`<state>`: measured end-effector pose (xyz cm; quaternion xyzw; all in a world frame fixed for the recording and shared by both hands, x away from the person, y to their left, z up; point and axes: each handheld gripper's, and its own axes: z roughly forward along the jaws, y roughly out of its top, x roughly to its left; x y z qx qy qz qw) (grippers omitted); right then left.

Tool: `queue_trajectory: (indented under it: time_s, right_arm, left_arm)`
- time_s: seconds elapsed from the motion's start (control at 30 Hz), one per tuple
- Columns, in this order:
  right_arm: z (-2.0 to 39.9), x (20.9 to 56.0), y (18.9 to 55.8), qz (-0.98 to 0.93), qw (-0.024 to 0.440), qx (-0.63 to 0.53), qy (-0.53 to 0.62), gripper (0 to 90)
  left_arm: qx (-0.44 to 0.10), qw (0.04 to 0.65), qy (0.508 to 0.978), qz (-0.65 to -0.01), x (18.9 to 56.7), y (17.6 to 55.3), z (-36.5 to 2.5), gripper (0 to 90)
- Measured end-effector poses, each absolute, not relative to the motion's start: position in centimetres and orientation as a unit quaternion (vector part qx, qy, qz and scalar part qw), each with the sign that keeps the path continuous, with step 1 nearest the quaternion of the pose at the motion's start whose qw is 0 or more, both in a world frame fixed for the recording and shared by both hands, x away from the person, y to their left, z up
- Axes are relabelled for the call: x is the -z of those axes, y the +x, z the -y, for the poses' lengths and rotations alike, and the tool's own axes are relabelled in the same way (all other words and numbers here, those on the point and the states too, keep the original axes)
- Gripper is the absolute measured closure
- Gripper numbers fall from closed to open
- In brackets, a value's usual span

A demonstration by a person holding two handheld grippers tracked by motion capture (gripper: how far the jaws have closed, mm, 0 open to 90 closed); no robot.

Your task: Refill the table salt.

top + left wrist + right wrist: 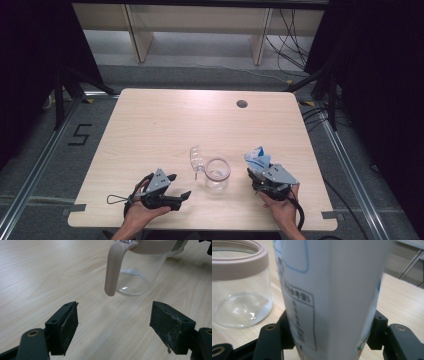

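Carton (332,297) sits clamped in right fingers beside jug (218,173), seemingly untouching; left fingers (68,325) wide.

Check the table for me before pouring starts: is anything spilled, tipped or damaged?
Nothing spilled. The glass jug stands upright and empty, handle toward the open left tool. Its clear lid lies off beside it. The right tool grips the carton. Only oddity: the left tool's pads look frayed.

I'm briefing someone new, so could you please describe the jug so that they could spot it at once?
On the wooden table, look near the front edge, between the left gripper and the right gripper. The jug stands there, clear and empty with a pinkish rim and handle, unlike the white and blue carton beside it.
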<state>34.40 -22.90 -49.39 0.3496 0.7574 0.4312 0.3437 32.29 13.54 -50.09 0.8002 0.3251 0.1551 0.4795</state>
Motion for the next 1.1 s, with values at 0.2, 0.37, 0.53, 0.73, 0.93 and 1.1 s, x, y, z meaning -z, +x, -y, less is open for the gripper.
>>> queue_trajectory:
  time_s: [0.2,0.37,0.53,0.73,0.93,1.1]
  right_arm:
    - [22.4,49.2,34.2,-0.768,0.366,-0.414,0.324,41.9]
    - [22.0,49.1,34.1,-0.777,0.381,-0.394,0.31,42.1]
    - [21.9,48.8,34.5,-0.778,0.405,-0.381,0.292,42.1]
    - [21.7,48.6,34.7,-0.783,0.41,-0.373,0.284,42.1]
    - [21.6,48.4,35.0,-0.786,0.418,-0.367,0.269,42.1]
    - [21.3,48.4,35.0,-0.79,0.419,-0.358,0.267,42.1]
  left_arm:
    - [-0.153,0.48,0.799,-0.328,50.2,32.3,-13.5,21.9]
    - [-0.152,0.477,0.802,-0.326,50.2,32.3,-13.5,21.9]
    - [-0.155,0.475,0.804,-0.322,50.3,32.4,-13.5,21.8]
    - [-0.153,0.475,0.802,-0.329,50.3,32.4,-13.5,21.8]
    - [-0.156,0.473,0.802,-0.33,50.3,32.4,-13.5,21.8]
    - [-0.155,0.474,0.801,-0.331,50.3,32.4,-13.6,21.8]
